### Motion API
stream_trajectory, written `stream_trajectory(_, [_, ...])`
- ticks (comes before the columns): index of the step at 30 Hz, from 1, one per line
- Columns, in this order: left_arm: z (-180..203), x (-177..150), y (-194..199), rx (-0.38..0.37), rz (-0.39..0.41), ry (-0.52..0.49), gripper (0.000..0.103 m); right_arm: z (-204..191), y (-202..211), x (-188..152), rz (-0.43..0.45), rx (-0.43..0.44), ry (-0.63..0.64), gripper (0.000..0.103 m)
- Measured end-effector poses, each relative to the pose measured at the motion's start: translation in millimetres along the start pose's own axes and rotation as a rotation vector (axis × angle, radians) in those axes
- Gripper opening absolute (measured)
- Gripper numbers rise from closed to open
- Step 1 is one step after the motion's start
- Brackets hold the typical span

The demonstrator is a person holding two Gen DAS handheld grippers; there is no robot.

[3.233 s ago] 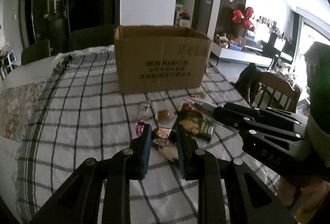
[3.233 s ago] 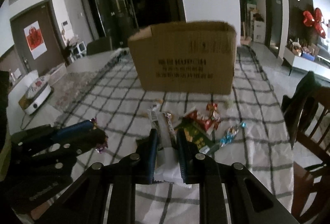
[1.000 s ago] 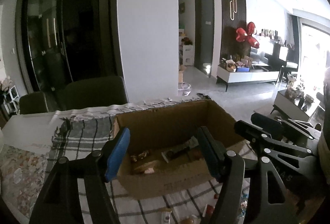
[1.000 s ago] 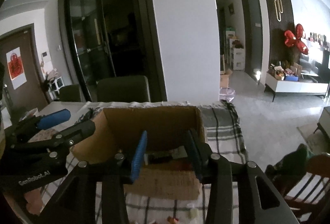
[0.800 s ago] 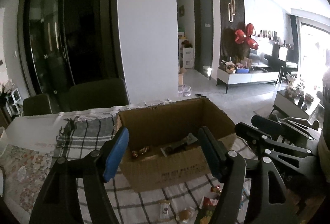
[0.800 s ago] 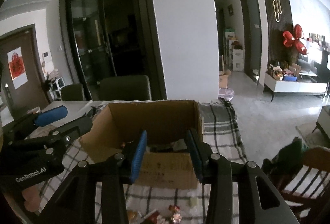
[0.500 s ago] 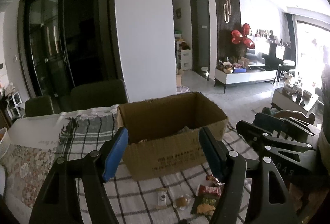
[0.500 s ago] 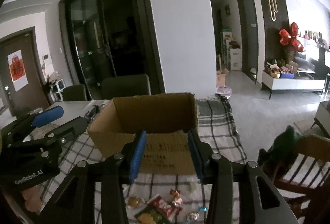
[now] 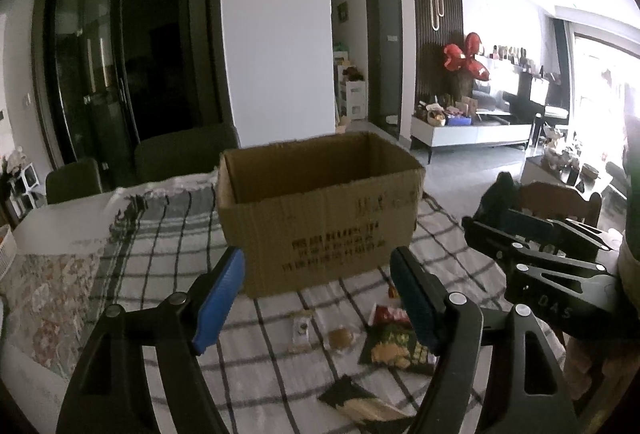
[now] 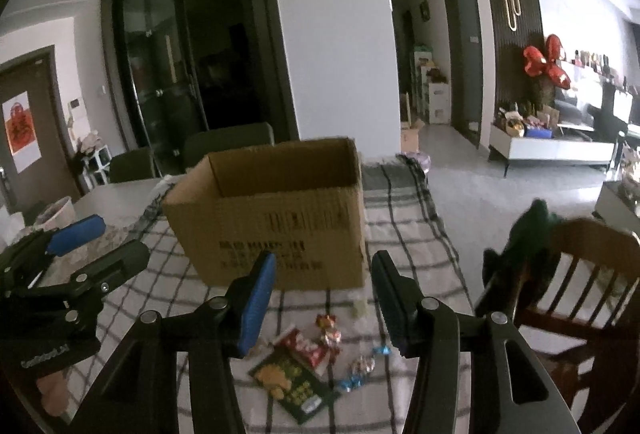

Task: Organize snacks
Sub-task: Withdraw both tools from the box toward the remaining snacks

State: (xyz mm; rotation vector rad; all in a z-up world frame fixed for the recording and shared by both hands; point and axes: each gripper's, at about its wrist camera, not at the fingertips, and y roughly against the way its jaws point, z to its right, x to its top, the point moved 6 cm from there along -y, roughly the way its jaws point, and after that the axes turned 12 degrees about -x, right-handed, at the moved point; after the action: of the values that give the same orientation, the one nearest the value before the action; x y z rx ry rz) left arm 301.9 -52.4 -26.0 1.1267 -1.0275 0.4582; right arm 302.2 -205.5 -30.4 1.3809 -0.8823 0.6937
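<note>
An open cardboard box [image 9: 320, 214] stands on the checked tablecloth; it also shows in the right wrist view [image 10: 276, 214]. In front of it lie loose snacks: a green packet [image 9: 394, 348] [image 10: 290, 380], a red packet [image 10: 306, 348], a small white packet [image 9: 301, 328], a brown sweet [image 9: 340, 337] and blue-wrapped sweets [image 10: 362, 366]. My left gripper [image 9: 320, 298] is open and empty, held above the snacks in front of the box. My right gripper [image 10: 326, 298] is open and empty, to the right of the left one, also facing the box.
A wooden chair [image 10: 576, 274] with dark cloth over it stands at the table's right side. Dark chairs [image 9: 120, 162] stand behind the table. A flowered cloth [image 9: 48, 290] covers the table's left part. A dark packet [image 9: 360, 402] lies near the front edge.
Both grippers held snacks 3.2 s ago, then opened over the box. Since then both have drawn back and lower, so the box inside is out of sight and the table snacks show again.
</note>
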Motion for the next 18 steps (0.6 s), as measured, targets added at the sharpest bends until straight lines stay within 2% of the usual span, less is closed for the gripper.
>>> stream_trajectory(8, [10,-31,-10,-0.028,-0.066,0.014,0.075,8,-9,-36,-0.086,-0.006,-0.01,0.051])
stream_trajectory(18, [23,-61,-30,-0.011,-0.115,-0.049,0.075,19,-32,-72,-0.183,-0.029,-0.031,0.051])
